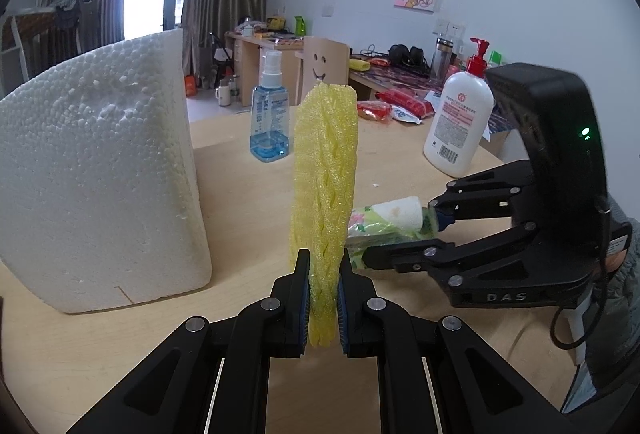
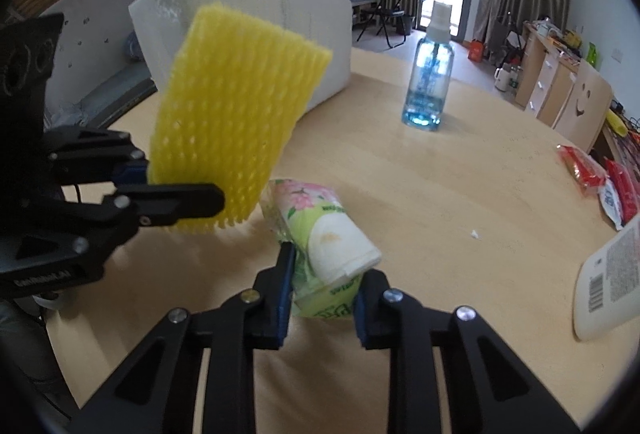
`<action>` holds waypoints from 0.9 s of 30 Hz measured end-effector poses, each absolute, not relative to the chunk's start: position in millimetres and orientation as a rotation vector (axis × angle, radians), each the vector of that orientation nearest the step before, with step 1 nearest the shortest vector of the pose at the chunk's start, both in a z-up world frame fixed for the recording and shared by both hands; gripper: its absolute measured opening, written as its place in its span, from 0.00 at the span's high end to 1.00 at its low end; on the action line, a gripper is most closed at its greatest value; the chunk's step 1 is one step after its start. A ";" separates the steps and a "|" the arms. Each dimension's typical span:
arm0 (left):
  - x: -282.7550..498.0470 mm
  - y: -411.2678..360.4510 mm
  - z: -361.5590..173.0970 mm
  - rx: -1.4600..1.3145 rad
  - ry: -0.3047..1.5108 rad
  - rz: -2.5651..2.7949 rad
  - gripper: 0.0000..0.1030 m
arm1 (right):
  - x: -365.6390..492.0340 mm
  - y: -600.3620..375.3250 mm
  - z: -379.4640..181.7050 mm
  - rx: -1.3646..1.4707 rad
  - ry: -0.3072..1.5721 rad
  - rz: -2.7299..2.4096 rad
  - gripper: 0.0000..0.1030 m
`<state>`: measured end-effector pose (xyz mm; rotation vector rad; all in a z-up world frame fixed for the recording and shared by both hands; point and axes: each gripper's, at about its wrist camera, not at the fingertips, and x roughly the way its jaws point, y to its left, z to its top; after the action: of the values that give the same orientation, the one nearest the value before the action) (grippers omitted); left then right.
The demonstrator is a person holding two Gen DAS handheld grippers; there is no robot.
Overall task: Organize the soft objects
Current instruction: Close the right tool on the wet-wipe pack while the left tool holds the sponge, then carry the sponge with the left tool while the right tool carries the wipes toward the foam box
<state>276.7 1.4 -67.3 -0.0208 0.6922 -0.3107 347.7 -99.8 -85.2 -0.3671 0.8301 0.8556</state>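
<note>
Styrofoam block (image 1: 100, 170) stands at the surface's (image 1: 248, 210) far-left edge. My left tool (image 1: 324, 298) pinches yellow foam netting (image 1: 326, 170), held upright. Right tool (image 2: 322, 286) clamps the tissue pack (image 2: 320, 234) mid-surface.

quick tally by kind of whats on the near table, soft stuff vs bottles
soft things: 3 - yellow foam net, tissue pack, white foam block
bottles: 2 - blue spray bottle, white pump bottle
total: 5
</note>
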 end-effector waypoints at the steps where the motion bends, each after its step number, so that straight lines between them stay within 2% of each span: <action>1: 275.9 1.3 -66.8 -0.020 0.690 -0.311 0.88 | 347.1 -100.8 -82.5 -0.363 0.825 0.851 0.72; 27: 220.1 -3.7 -27.3 0.016 0.571 -0.287 0.88 | 280.9 -169.6 -26.6 -0.121 0.566 0.698 0.72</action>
<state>220.1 -3.7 -27.3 0.0160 0.5710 -0.2867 280.9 -169.6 -26.6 -0.1212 0.5662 0.6982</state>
